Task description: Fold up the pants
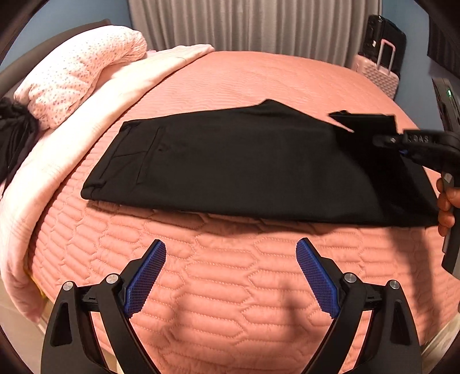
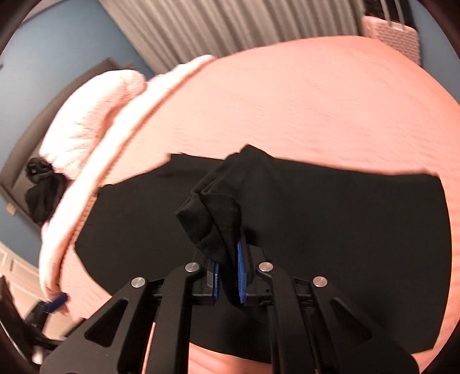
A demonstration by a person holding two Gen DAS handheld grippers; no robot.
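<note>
- The black pants (image 1: 230, 167) lie across the middle of the left wrist view, spread flat on the salmon quilted bedspread (image 1: 230, 287), with the waistband and a back pocket toward the left of the frame.
- The left gripper (image 1: 231, 259) sits at the bottom centre of that view, its jaws spread wide and holding nothing; the blue pads (image 1: 146, 279) hover over bare quilt, just short of the pants' near edge.
- The right gripper (image 1: 399, 143) enters from the right edge of the left wrist view and reaches over the leg end of the pants, where a flap of black cloth is lifted above the rest.
- In the right wrist view the right gripper (image 2: 228, 276) is clenched on the pants' cuff end (image 2: 212, 218): a bunched, hemmed piece of fabric stands up between the blue pads (image 2: 240, 273) in the centre of the frame.
- Behind that raised cuff, the rest of the pants (image 2: 345, 230) fills the middle and lower part of the right wrist view, lying on the bedspread (image 2: 287, 100).
- A pale pink blanket (image 1: 72, 129) runs along the left side of the bed, with a flower-print pillow (image 1: 77, 77) at upper left.
- A pink suitcase (image 1: 376, 72) stands at upper right, beside grey curtains (image 1: 244, 23) along the top.
- The right wrist view is slightly blurred.
</note>
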